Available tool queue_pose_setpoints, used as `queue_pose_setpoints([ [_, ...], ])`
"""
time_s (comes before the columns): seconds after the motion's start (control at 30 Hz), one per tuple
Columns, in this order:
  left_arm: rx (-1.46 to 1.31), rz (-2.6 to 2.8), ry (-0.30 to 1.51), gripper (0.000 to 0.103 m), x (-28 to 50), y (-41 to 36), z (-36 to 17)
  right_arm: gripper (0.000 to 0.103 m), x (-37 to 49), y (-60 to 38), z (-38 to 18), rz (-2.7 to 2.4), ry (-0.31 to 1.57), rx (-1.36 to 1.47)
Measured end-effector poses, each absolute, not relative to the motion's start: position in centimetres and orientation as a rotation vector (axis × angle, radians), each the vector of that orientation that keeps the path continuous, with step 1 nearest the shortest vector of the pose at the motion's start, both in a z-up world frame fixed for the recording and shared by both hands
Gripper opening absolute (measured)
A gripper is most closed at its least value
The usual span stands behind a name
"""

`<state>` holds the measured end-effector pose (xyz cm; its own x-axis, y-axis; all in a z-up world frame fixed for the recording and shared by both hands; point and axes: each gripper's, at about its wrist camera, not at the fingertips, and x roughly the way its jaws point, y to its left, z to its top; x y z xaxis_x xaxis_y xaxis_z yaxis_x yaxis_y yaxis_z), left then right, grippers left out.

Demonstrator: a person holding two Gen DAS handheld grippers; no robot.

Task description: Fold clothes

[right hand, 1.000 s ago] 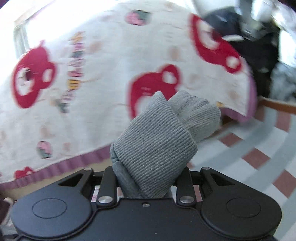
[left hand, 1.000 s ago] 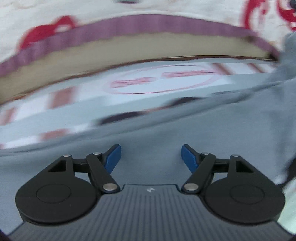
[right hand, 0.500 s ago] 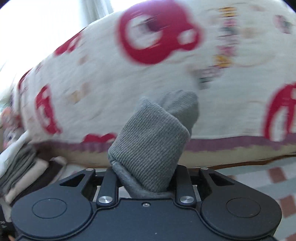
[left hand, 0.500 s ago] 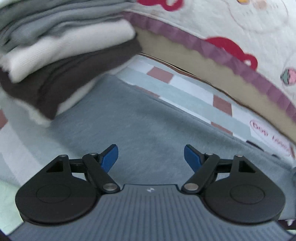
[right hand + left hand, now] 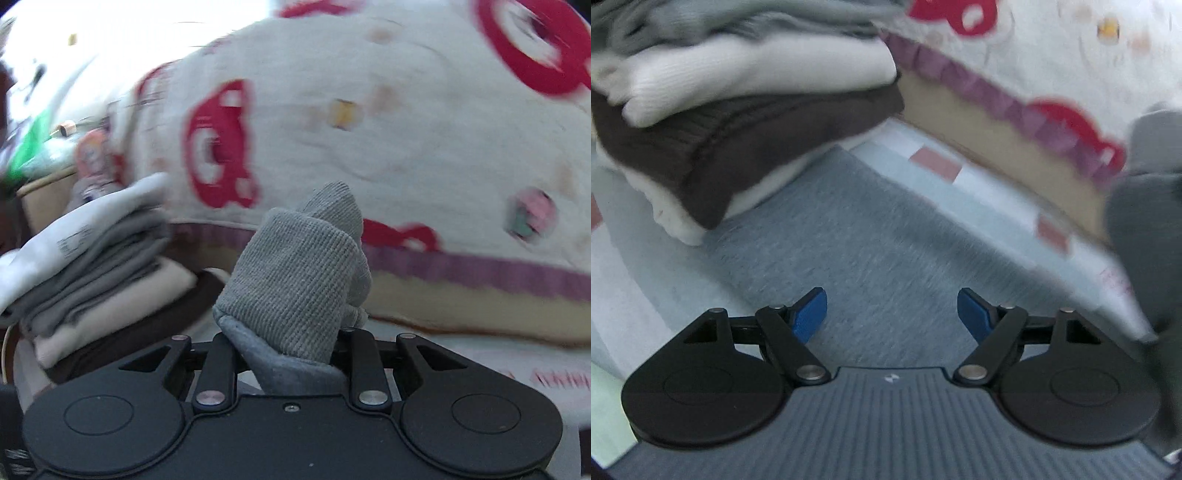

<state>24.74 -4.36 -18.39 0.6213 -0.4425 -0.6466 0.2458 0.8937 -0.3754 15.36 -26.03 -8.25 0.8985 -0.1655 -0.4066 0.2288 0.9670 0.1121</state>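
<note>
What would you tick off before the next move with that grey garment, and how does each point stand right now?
1. Right gripper holds the grey ribbed cuff firmly: ok, jaws shut on it.
2. Left gripper free to take a new hold: ok, open and empty.
3. Grey garment lies flat below the left gripper: ok where visible; the picture is blurred.
4. Stack of folded clothes out of the way: ok, beside the garment, though close.
5. Whole garment outline in sight: cannot tell.
</note>
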Motion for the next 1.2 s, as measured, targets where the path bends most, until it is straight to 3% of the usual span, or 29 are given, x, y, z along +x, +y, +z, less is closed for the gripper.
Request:
queue_pose_setpoints([
  [0.1, -0.334, -0.368, 0.827, 0.074, 24.4, -1.8, -18.4, 0.027, 18.0, -22.2, -8.7, -0.137, 0.388, 0.071],
  [0.23, -0.469, -0.317, 0.823, 0.074, 23.7, 1.7, -18.6, 0.030, 23.0, -17.0, -12.9, -0.066, 0.503, -0.148],
  [0.27, -0.478, -0.309, 0.830, 0.074, 23.8, 1.9, -18.7, 0.038, 24.2, -16.8, -14.5, -0.024, 0.569, -0.114],
  [0.37, -0.493, -0.295, 0.849, 0.074, 24.0, 2.1, -19.0, 0.041, 26.1, -17.8, -17.8, 0.105, 0.727, 0.077],
  [0.73, -0.652, -0.347, 0.838, 0.074, 24.5, 2.3, -19.5, 0.059, 22.5, -19.1, -13.8, 0.230, 0.664, 0.000],
  [0.83, -0.657, -0.336, 0.832, 0.074, 24.5, 2.8, -19.3, 0.061, 19.6, -19.4, -11.9, 0.275, 0.637, -0.036],
  [0.97, -0.748, -0.405, 0.848, 0.075, 23.6, 2.8, -19.4, 0.067, 12.6, -25.7, -11.4, 0.259, 0.630, 0.253],
  [1.2, -0.638, -0.409, 0.860, 0.077, 23.8, 0.4, -18.2, 0.068, 1.2, -35.2, -15.1, -0.138, 0.814, 0.140],
])
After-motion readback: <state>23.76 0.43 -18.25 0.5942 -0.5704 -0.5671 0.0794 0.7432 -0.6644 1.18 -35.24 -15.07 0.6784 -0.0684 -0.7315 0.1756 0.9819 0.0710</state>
